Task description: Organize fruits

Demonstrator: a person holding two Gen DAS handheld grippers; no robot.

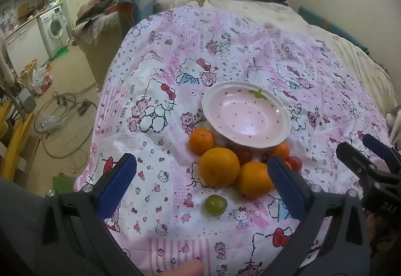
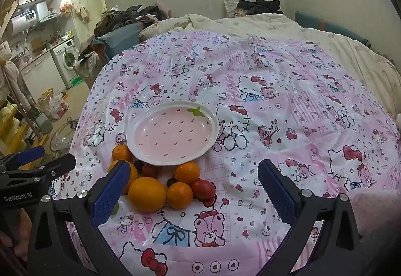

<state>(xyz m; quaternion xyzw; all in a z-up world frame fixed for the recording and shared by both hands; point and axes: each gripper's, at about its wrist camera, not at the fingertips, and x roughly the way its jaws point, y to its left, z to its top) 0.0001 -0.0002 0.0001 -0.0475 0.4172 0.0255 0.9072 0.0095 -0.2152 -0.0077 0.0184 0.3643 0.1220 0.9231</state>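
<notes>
A pink strawberry-pattern plate lies empty on the Hello Kitty cloth. In front of it sits a cluster of fruit: large oranges, small tangerines, red tomatoes and a green grape. My left gripper is open and empty, its fingers on either side of the cluster, just above it. My right gripper is open and empty, to the right of the fruit. Each gripper shows at the edge of the other's view.
The cloth covers a bed with cream bedding behind. The bed's left edge drops to a floor with hoses, bags and a washing machine. A wall runs along the far side.
</notes>
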